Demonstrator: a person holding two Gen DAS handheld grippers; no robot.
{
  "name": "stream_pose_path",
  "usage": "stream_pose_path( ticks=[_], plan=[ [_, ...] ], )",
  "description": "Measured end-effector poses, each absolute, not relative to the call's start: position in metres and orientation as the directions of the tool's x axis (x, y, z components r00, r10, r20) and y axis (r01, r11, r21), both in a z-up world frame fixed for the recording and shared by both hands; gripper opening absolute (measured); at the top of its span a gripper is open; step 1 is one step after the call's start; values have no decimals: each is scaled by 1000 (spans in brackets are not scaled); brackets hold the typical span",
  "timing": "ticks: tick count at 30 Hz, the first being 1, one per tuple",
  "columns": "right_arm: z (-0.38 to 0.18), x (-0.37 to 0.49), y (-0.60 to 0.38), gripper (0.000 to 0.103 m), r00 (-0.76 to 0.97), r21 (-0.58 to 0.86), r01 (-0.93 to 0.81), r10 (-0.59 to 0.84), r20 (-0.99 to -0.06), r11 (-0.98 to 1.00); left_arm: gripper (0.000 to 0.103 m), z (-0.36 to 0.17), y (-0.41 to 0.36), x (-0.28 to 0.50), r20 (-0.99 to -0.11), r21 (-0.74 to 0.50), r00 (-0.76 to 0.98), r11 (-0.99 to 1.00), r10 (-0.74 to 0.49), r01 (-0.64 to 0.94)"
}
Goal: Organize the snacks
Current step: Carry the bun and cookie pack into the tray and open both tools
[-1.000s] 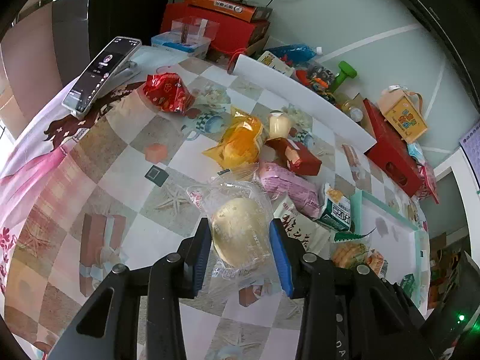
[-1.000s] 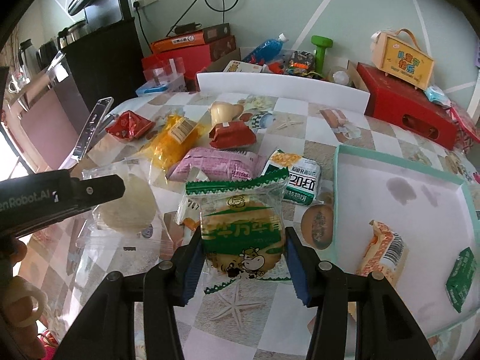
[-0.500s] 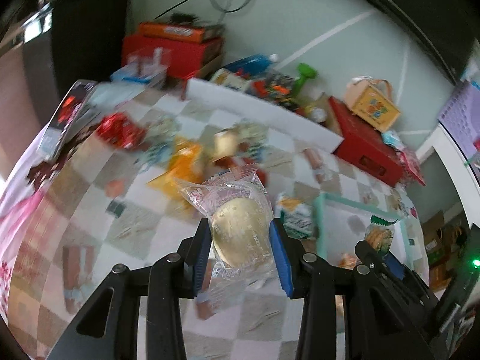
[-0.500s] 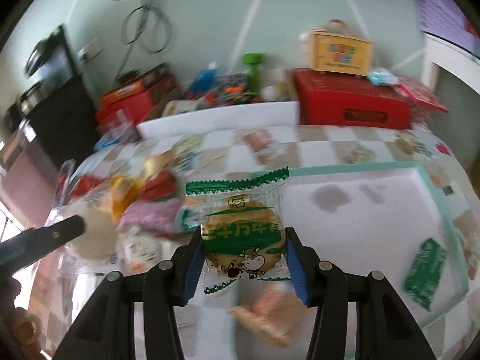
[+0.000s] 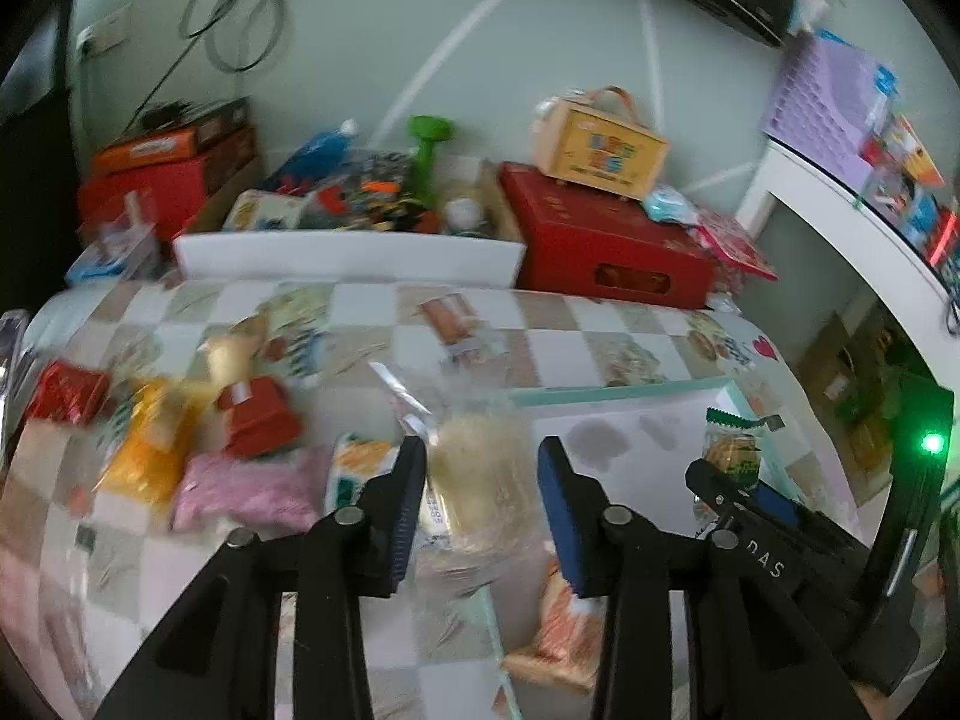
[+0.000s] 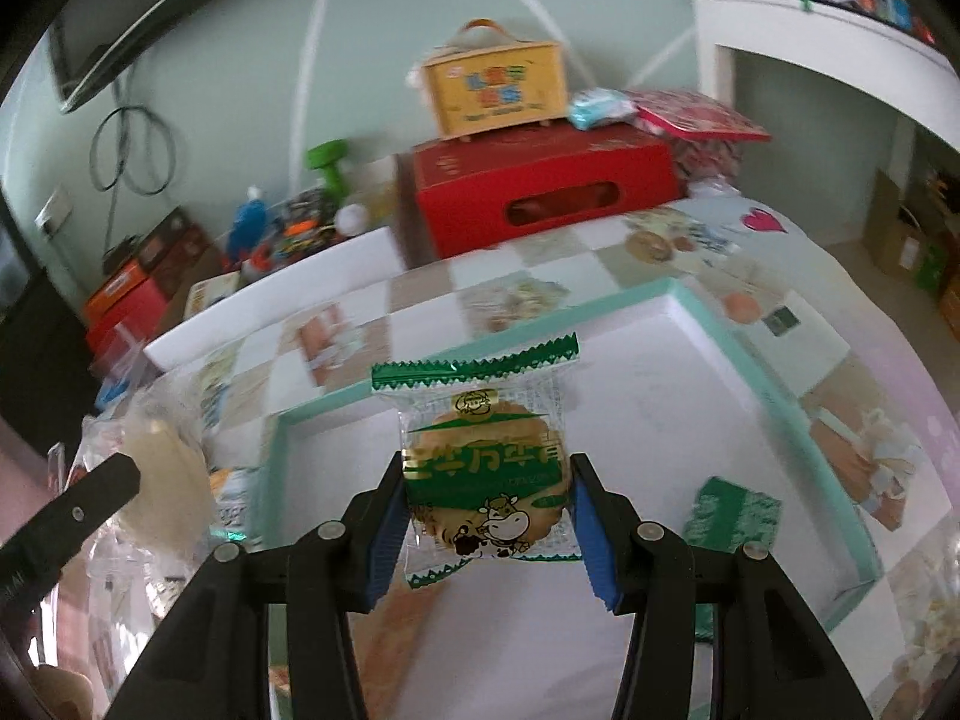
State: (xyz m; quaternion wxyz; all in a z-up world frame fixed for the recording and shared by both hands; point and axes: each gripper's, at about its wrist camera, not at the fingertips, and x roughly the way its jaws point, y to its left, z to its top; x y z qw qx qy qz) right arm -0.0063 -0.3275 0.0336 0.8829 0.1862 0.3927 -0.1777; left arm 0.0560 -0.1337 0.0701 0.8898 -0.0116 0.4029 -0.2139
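Two hand-held grippers each carry a wrapped snack over a table with a checked cloth. The landmark is the teal-rimmed tray (image 6: 774, 360), a shallow white tray lying on the cloth.

The right gripper (image 6: 489, 510) has its blue pads pressed against both sides of a green-wrapped round biscuit (image 6: 486, 480), held upright above the tray's white floor. A small green packet (image 6: 735, 513) already lies inside the tray, towards its right wall.

The left gripper (image 5: 480, 480) has its jaws drawn in on a pale round cake in clear wrap (image 5: 474, 468). That view is blurred, so the contact of the pads with the cake cannot be seen sharply; it looks clamped. This cake hangs about over the tray's left rim. An orange-wrapped snack (image 5: 567, 630) lies in the tray just beneath it.

Left of the tray, well outside it, more snacks lie loose on the cloth: a pink packet (image 5: 252, 486), a yellow packet (image 5: 147, 450) and a red packet (image 5: 258, 417).

Likely risks:
- The two grippers are close together over the same tray, and could knock each other.
- The clear wrap is loose and slippery, so the cake might slide out of the grip.
- If let go here, the cake could land on the tray's left rim and tip outside.
- Squeezing harder could crack the biscuit.
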Motion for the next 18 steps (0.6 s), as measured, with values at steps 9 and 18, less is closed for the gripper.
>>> stream_pose_path(
  ticks=[9,18],
  plan=[
    [20,-9,-353,53,598,221,511,-158,-786,831,35,60,-168,65,-722,-126,582,899,-373,419],
    [14,-7,-351,83,551,162,530,-193,-812,832,79,46,-142,75,-788,-144,534,935,-307,325]
  ],
)
